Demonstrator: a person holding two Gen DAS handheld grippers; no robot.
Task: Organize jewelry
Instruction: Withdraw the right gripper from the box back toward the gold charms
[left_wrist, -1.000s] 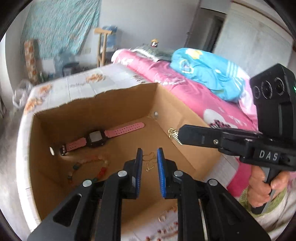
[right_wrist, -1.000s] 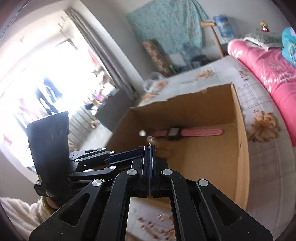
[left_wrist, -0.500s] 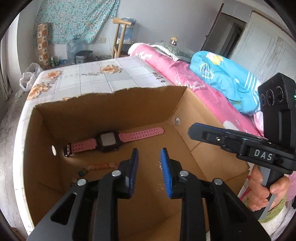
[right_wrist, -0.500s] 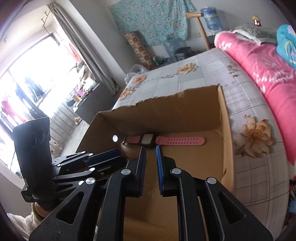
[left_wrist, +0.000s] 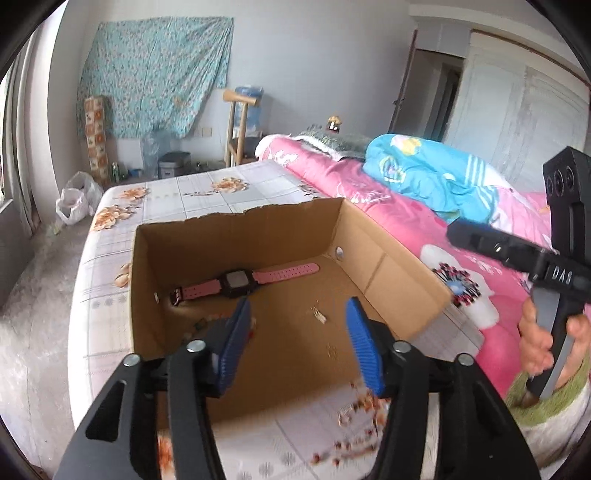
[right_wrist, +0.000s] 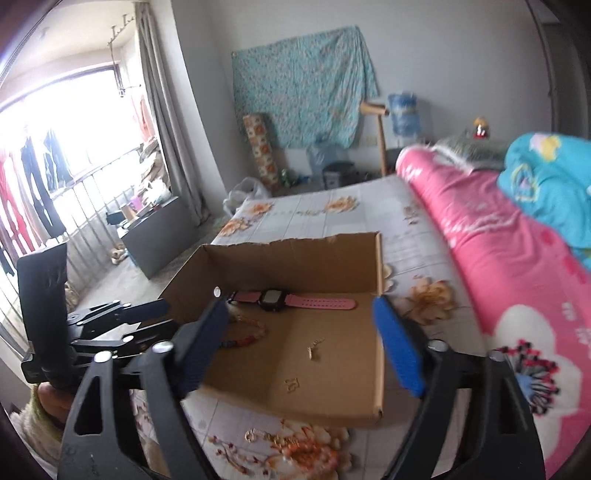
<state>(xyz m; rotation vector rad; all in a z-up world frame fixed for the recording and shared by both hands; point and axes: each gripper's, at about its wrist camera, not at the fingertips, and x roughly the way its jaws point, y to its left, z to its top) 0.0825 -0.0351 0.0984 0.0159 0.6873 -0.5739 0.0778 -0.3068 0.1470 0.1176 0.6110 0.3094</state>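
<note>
Both my tongs are hanging over the near rim of the box (right_wrist: 280, 254), which is sitting on the bed (right_wrist: 417, 236).

Left tongs (left_wrist: 301, 345): jaws opening, about halfway, nothing between the pads. Right tongs (right_wrist: 306, 347): jaws opening wide, also gripping nothing.

Progress, judging from what is lying in the box:
- watch (right_wrist: 273, 298) is lying flat along the far wall of the box.
- bead bracelet (right_wrist: 242, 334) is lying left of the box's middle, nearer than the watch.
- small gold chain (right_wrist: 314, 349) is lying loose near the box's middle.
- a second gold bit (right_wrist: 291, 384) is lying toward the near wall of the box.

So I am reading four pieces as already in. Left to do: at least one more gold piece (right_wrist: 258, 435) is lying on the bed just outside the near wall of the box.

Hard to make out:
- The gold items are tiny; I cannot tell whether they are chains, earrings or clasps.
- The sheet's flower print is blurring with whatever is lying near the box, so I am not counting the remaining pieces.
- My left tongs are covering most of the bracelet in the left view.
- The box's near inside wall is hidden in both views.
</note>
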